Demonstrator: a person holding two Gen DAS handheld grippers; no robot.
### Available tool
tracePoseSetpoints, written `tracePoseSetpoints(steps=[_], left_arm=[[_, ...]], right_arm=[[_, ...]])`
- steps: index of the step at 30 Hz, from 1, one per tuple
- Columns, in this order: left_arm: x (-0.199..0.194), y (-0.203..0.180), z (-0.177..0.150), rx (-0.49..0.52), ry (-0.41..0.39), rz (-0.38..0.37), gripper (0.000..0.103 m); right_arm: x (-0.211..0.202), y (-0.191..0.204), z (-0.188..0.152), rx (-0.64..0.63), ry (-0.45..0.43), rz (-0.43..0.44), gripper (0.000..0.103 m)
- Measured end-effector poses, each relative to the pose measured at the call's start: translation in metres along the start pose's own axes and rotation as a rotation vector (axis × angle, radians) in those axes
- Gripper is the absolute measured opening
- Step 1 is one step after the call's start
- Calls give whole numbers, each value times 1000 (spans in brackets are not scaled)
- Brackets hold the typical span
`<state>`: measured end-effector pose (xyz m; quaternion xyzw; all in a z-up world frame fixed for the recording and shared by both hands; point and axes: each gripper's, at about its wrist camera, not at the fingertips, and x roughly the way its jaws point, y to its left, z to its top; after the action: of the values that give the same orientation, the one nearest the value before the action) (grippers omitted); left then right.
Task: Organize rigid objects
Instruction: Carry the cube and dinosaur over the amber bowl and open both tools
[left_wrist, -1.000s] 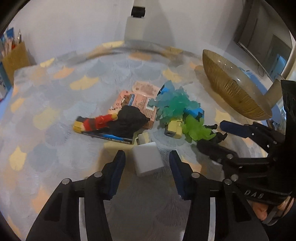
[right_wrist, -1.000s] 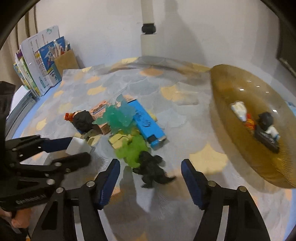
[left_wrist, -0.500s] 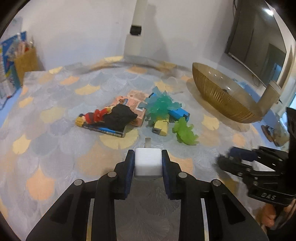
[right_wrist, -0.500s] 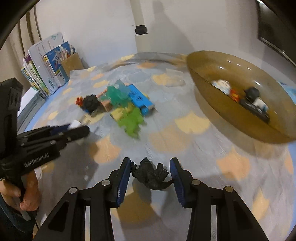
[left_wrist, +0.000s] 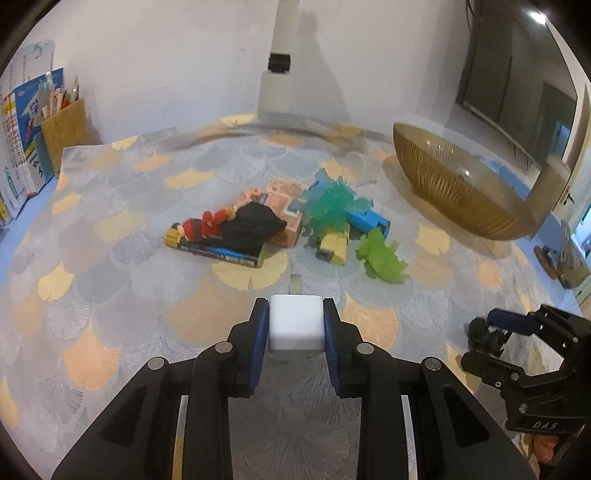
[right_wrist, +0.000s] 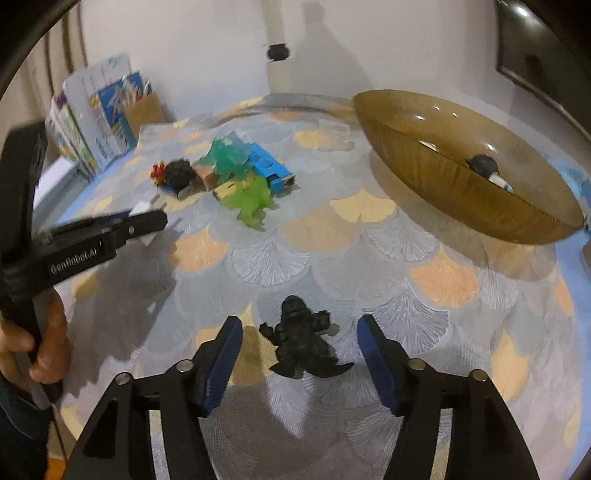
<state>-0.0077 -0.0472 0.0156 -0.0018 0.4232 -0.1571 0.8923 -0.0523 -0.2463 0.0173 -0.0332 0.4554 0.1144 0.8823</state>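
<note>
My left gripper (left_wrist: 295, 308) is shut on a white cube (left_wrist: 294, 326), held just above the patterned cloth; the cube also shows between its fingers (right_wrist: 147, 221) in the right wrist view. The right gripper (right_wrist: 300, 326) has its jaws opening. A black dinosaur (right_wrist: 303, 343) lies on the cloth between them, clear of both pads. In the left wrist view this gripper (left_wrist: 484, 339) sits low on the right. A pile of toys remains mid-table: a green dinosaur (right_wrist: 251, 201), a teal figure (left_wrist: 332, 206), a blue box (right_wrist: 271, 168), a yellow block (left_wrist: 334, 247).
An amber glass bowl (right_wrist: 443, 177) stands at the back right with a black-and-white figure (right_wrist: 484, 166) inside. Books and a pencil holder (left_wrist: 62, 129) line the back left edge. A hand (right_wrist: 48, 343) grips the left gripper's handle.
The left gripper closed on the white cube and drew back from the pile. The right gripper closed on the black dinosaur, pulled it away from the pile, then spread its jaws off it.
</note>
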Motion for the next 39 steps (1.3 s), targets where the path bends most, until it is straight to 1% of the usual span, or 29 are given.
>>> tracePoseSetpoints(steps=[3, 4, 5, 6, 7, 8, 9, 10, 11, 12, 13, 14, 15, 16, 17, 19, 20, 21, 23, 24, 25, 27, 28, 29, 30, 32, 35, 38, 39], left_arm=[[9, -3, 0, 16, 46, 39, 26], [9, -4, 0, 24, 44, 49, 29], [10, -6, 0, 33, 47, 62, 34], [10, -7, 0, 39, 48, 70, 34], [11, -9, 0, 47, 49, 79, 33], [11, -10, 0, 55, 48, 77, 27], [10, -11, 0, 61, 43, 71, 24], [9, -12, 0, 65, 36, 71, 24], [5, -16, 0, 80, 20, 90, 24], [2, -19, 0, 92, 7, 103, 24], [-4, -23, 1, 94, -4, 97, 24], [-12, -28, 5, 87, -22, 77, 23], [-20, -34, 10, 83, -44, 52, 23], [-30, -41, 19, 81, -74, 15, 23], [-40, -51, 31, 86, -106, -22, 23], [-54, -71, 53, 118, -157, -76, 23], [-61, -85, 66, 141, -181, -110, 23], [-66, -101, 81, 168, -202, -145, 24], [-66, -123, 101, 190, -222, -189, 24], [-62, -133, 110, 196, -224, -209, 24], [-54, -144, 119, 198, -218, -213, 24], [-26, -159, 127, 191, -176, -185, 24], [-9, -164, 126, 185, -140, -181, 24], [4, -169, 122, 178, -111, -187, 24], [14, -171, 119, 172, -92, -200, 24], [29, -174, 113, 163, -62, -230, 24], [36, -180, 111, 173, -51, -212, 24], [34, -183, 109, 183, -60, -223, 24], [32, -184, 109, 186, -69, -226, 30]], right_arm=[[1, 5, -1, -24, 3, -34, 63], [2, 5, -2, -24, 2, -43, 59], [1, 4, -1, -22, -1, -50, 49], [0, 4, -1, -21, -11, -60, 43], [-1, 3, -1, -20, -15, -54, 43], [-2, 4, -1, -19, -19, -43, 41], [-3, 4, -1, -19, -22, -35, 41], [-4, 4, -1, -18, -23, -23, 40], [-7, 5, -2, -15, -27, -13, 40], [-13, 2, -3, 1, -34, 18, 40], [-19, -1, -3, 19, -42, 52, 39], [-28, -4, -2, 36, -59, 79, 39], [-44, -11, 2, 54, -100, 101, 39], [-55, -15, 6, 63, -130, 106, 39], [-76, -26, 14, 81, -186, 104, 39], [-106, -43, 27, 106, -261, 69, 39], [-125, -57, 35, 127, -309, 35, 39], [-136, -67, 40, 144, -338, 14, 39], [-157, -93, 50, 191, -396, -42, 39], [-160, -106, 55, 215, -404, -59, 40], [-160, -115, 58, 236, -395, -68, 40], [-141, -140, 66, 305, -321, -115, 40], [-130, -151, 67, 329, -286, -133, 40], [-119, -160, 66, 351, -257, -130, 40], [-106, -167, 64, 373, -236, -102, 40], [-95, -170, 59, 383, -224, -74, 40], [-83, -167, 61, 370, -195, -92, 40], [-75, -165, 66, 367, -176, -92, 41], [-74, -164, 68, 371, -170, -82, 41]])
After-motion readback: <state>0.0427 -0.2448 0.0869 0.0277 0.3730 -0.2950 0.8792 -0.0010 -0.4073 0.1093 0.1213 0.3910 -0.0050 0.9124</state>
